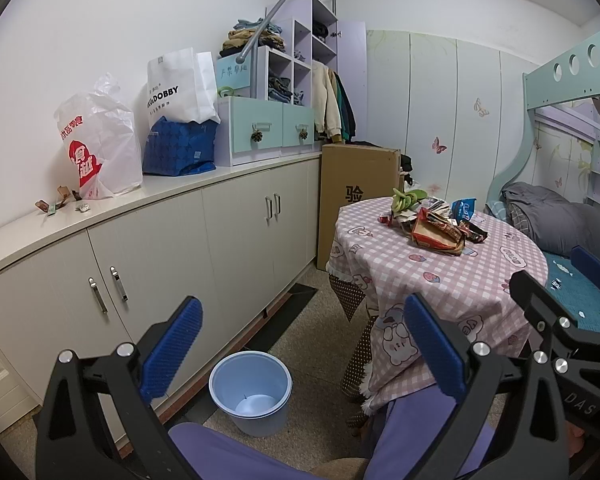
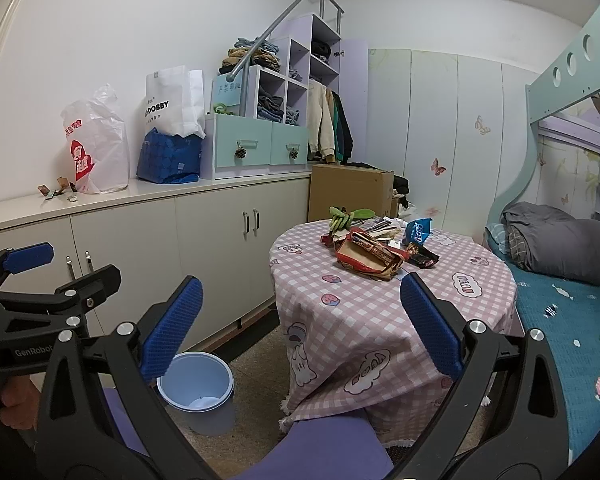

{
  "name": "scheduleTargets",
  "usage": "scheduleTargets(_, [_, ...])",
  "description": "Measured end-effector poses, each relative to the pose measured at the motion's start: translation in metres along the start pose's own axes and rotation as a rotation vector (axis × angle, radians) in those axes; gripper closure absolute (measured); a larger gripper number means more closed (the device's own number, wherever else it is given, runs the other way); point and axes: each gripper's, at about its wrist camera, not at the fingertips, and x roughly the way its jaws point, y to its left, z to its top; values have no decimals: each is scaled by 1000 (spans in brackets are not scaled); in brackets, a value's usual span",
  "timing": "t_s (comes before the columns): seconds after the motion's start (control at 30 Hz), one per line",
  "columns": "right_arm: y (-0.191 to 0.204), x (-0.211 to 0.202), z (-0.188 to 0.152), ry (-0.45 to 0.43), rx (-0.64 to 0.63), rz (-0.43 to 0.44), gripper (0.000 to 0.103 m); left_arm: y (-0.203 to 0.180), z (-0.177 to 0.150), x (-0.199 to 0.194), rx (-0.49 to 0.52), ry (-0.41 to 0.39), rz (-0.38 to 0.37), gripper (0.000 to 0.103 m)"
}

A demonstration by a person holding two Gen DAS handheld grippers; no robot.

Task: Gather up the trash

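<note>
**Blue-padded grippers poised, wrappers untouched**

Blue-padded left gripper (image 1: 302, 350) and right gripper (image 2: 300, 326) hang spread and empty above the person's lap. Crumpled snack wrappers (image 2: 374, 254) heap mid-table on the pink checked tablecloth (image 2: 380, 312); the pale blue plastic bin (image 1: 251, 390) stands open just beside (clear floor between).
</note>
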Motion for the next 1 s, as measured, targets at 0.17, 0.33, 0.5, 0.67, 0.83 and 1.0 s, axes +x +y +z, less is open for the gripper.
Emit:
scheduleTargets(0.17, [0,0,-1,0,0,0,6,0,0,0,-1,0,0,4])
scheduleTargets(0.33, [0,1,-1,2,0,0,6,0,-1,0,-2,3,2,4])
scheduleTargets(0.5, [1,8,-4,18,-7,13,6,0,-2,4,-14,17,10,4])
scheduleTargets(0.67, [-1,21,-3,56,-17,31,6,0,-1,14,-35,47,4,4])
scheduleTargets(0.83, [-4,32,-4,72,-35,17,6,-3,1,30,-39,83,-13,4])
scheduleTargets(1.0, [-16,50,-3,112,-15,18,6,-10,7,52,-50,124,-40,4])
